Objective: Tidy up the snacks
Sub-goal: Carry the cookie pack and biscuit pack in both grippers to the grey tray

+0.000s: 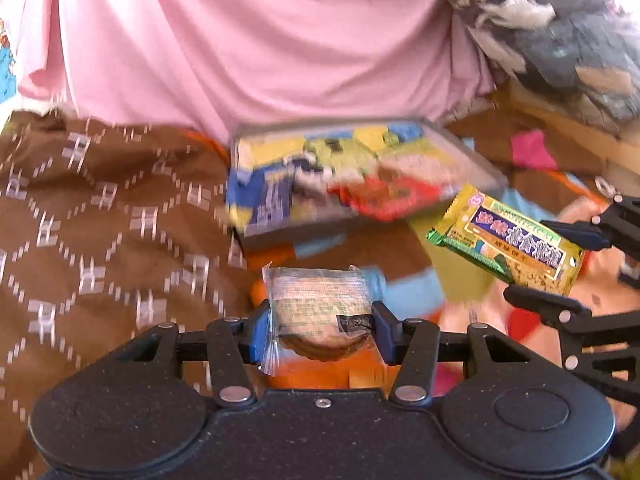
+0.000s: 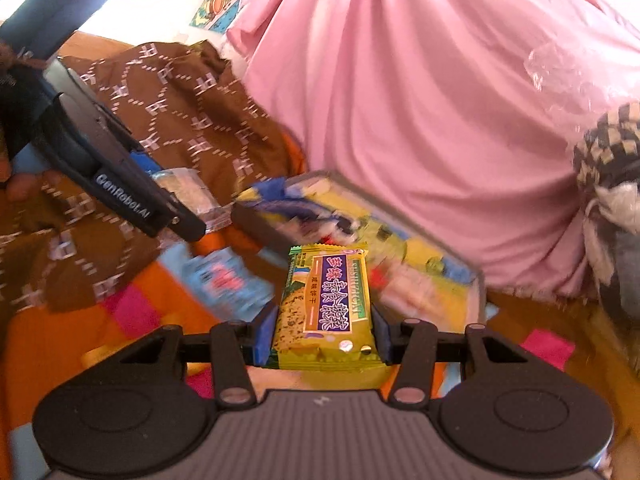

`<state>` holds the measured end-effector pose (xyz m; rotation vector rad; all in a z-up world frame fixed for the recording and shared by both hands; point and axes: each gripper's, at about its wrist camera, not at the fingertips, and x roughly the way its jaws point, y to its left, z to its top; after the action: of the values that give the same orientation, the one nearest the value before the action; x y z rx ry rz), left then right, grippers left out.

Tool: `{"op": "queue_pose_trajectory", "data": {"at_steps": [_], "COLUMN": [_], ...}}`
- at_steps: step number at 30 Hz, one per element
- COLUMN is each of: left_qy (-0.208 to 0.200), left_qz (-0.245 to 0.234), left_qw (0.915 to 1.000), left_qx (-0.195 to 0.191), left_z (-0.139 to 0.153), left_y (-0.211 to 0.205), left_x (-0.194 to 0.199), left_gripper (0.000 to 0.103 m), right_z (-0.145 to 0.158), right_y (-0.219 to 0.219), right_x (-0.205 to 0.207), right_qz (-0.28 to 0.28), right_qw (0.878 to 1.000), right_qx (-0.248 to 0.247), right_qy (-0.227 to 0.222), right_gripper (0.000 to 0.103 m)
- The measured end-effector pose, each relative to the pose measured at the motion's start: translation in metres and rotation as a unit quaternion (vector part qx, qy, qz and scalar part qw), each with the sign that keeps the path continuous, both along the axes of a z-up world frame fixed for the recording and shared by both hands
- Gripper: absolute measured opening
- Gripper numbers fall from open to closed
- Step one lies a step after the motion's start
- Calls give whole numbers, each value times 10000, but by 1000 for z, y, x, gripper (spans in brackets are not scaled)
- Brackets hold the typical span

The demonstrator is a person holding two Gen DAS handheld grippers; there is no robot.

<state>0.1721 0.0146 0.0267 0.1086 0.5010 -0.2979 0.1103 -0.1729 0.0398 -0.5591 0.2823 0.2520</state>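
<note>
My left gripper is shut on a round biscuit in a clear wrapper, held above the bedding. That same clear packet shows at the left gripper's tip in the right wrist view. My right gripper is shut on a yellow-green cracker packet with a purple label. The left wrist view shows this cracker packet at the right, between the right gripper's black fingers. Ahead of both lies a grey tray holding several blurred colourful snack packets.
A pink sheet bulges behind the tray. A brown patterned cloth covers the left. A light blue packet lies on the orange, pink and blue blanket. Checkered and grey fabric sits at the far right.
</note>
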Motion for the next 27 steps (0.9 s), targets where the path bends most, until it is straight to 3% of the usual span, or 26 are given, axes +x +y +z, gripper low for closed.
{"op": "queue_pose_trajectory", "data": {"at_steps": [5,12,13,14,17,20,24,27], "left_qy": [-241,-193,-197,-206,-180,-74,161,308], "left_qz": [103,420,444,463,499,513,515,459], "left_qw": [9994,9984,9983,9982,9980,9982,9981,9979], "left_qx": [-212,-334,-335,-332,-349,-298,-292,-348], "left_z": [24,47,48,50,53,51,41,34], "left_y": [-17,-33,-34,-35,-41,-48,-58,-64], "left_x": [48,120,126,133,152,168,187,197], "left_gripper": [53,53,53,53,53,53,53,55], "right_z": [15,24,25,27,33,21,10,9], "right_y": [-11,-27,-28,-29,-35,-34,-51,-61], "right_x": [43,100,107,115,140,166,188,191], "right_qz": [-113,-534,-582,-653,-737,-763,-971,-931], "right_qw": [9992,9974,9969,9963,9953,9963,9911,9899], "right_qx": [-171,130,165,230,515,386,860,1042], "right_qy": [-345,-461,-496,-501,-365,-40,294,227], "right_gripper": [53,52,45,26,25,25,28,33]}}
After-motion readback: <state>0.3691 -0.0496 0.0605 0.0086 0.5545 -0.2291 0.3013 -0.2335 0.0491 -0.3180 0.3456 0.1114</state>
